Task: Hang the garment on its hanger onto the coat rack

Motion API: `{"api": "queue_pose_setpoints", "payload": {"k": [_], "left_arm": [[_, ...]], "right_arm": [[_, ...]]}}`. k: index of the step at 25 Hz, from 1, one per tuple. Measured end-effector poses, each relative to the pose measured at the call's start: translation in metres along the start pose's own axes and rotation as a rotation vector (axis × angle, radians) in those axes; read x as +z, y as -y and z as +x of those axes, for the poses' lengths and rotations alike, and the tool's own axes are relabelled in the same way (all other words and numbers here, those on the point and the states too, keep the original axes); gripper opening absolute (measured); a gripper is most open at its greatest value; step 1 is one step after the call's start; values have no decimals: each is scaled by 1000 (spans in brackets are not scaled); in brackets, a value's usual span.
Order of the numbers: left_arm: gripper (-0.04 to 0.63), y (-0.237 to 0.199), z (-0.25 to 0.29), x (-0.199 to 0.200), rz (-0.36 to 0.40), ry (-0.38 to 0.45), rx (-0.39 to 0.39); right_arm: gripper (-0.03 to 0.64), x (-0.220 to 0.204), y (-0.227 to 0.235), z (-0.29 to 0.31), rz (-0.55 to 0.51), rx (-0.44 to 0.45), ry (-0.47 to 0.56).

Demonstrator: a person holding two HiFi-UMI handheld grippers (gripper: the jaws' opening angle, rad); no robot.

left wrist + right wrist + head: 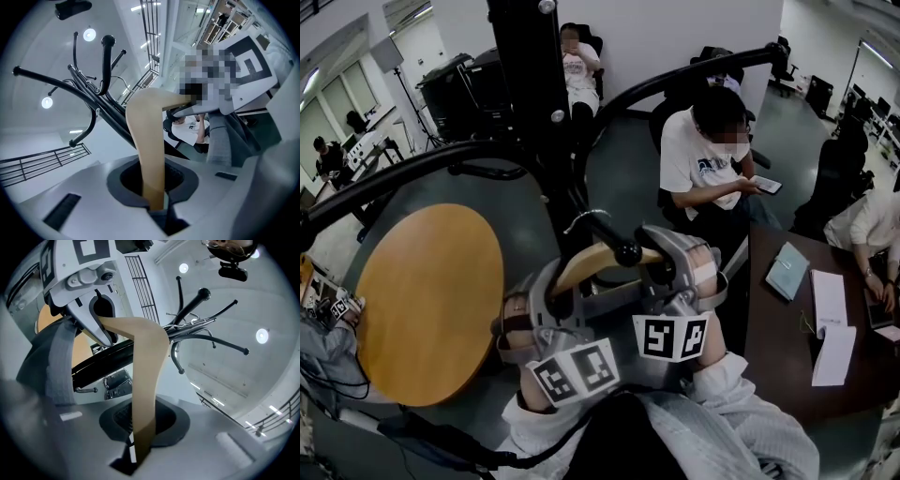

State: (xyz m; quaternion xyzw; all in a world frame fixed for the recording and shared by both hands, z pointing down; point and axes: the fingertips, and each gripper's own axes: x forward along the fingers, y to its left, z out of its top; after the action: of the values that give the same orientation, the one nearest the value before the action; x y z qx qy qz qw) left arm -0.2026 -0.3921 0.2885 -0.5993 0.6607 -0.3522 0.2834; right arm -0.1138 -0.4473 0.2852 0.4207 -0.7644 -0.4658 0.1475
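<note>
An office: seated people (pixel 703 155), black chairs (pixel 836 183), papers (pixel 828 302) on a desk (pixel 773 330).

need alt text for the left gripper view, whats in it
The left claw grips one arm of a tan wooden hanger, which rises from its jaws and bends to the right. Behind it stands a black coat rack with curved hooks, seen from below against a white ceiling. A grey garment drapes at right.

Head view looks steeply down; both gripper views, close, share hanger (pixel 147 140).
</note>
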Motion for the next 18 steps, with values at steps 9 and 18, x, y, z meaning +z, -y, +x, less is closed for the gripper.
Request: {"api": "queue_pose_setpoints", "payload": {"k": [9,18], "left_arm": [[46,-8,1,-5,69,28,128],[49,-11,-3,-3,64,55,125]], "right_arm": [[34,3,-5,4,8,-4,26],[66,11,-9,-4,111,89,94]]}}
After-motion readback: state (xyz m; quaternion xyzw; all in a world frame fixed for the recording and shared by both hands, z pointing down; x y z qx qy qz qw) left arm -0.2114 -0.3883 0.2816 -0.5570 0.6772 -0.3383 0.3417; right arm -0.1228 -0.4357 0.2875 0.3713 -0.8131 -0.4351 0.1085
